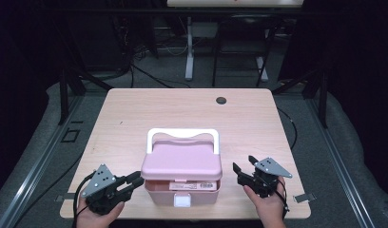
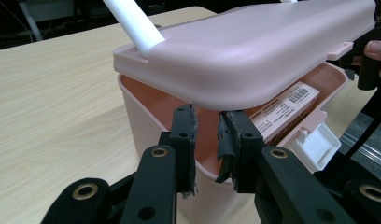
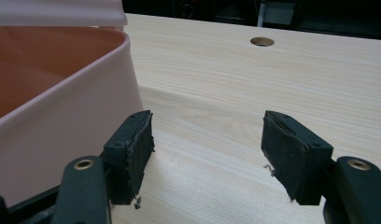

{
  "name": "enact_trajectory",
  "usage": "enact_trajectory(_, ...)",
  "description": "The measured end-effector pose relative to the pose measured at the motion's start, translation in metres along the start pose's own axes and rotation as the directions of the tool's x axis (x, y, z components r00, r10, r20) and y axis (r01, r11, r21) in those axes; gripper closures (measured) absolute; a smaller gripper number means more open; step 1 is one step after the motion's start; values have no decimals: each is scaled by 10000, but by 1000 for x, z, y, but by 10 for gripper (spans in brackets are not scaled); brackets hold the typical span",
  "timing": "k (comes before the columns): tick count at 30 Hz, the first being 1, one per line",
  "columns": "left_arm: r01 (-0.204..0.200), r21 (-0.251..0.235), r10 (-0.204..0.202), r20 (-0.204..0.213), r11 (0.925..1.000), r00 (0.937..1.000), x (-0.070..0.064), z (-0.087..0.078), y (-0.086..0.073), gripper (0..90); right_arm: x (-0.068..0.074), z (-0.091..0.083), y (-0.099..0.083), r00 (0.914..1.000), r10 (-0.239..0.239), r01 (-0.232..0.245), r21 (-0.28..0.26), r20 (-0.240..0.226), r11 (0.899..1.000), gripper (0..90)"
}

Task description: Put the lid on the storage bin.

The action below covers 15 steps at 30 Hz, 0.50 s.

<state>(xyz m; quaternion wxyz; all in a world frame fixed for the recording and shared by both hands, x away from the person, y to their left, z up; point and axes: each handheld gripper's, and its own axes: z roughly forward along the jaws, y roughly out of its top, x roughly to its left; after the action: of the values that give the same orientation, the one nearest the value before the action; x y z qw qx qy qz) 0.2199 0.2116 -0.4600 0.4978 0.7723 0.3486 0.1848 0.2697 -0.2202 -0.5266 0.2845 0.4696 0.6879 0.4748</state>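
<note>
between the two grippers on the surface (image 1: 135,114) sits the pink box (image 1: 182,187), lid (image 1: 181,161) ajar. left gripper (image 2: 207,144) fingers pinch its wall. right gripper (image 3: 207,154) fingers stand spread just beside it.

The right gripper (image 3: 207,154) has its two black jaws spread wide apart, with bare wooden table (image 3: 254,93) showing between them and nothing held. The left-hand jaw in this view stands just beside the outer wall of a pink box (image 3: 62,121), whose orange-tinted inside is seen at the upper left under the edge of its raised lid (image 3: 58,11). Farther back on the table is a small round hole (image 3: 262,41).
</note>
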Motion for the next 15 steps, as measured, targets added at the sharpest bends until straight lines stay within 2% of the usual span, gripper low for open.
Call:
enact_trajectory(3, 123, -62, -123, 17, 9999, 9999, -1, 0, -1, 749, 0, 0, 0, 10000, -15, 15, -11, -5, 10000, 333)
enact_trajectory(13, 53, 204, -54, 56, 9998, 10000, -1, 2, -9, 750, 1, 0, 0, 10000, -68, 68, 31, 14, 10000, 339)
enact_trajectory(15, 98, 121, -99, 53, 9999, 9999, -2, 3, -10, 751, 1, 0, 0, 10000, -24, 24, 75, 3, 10000, 342)
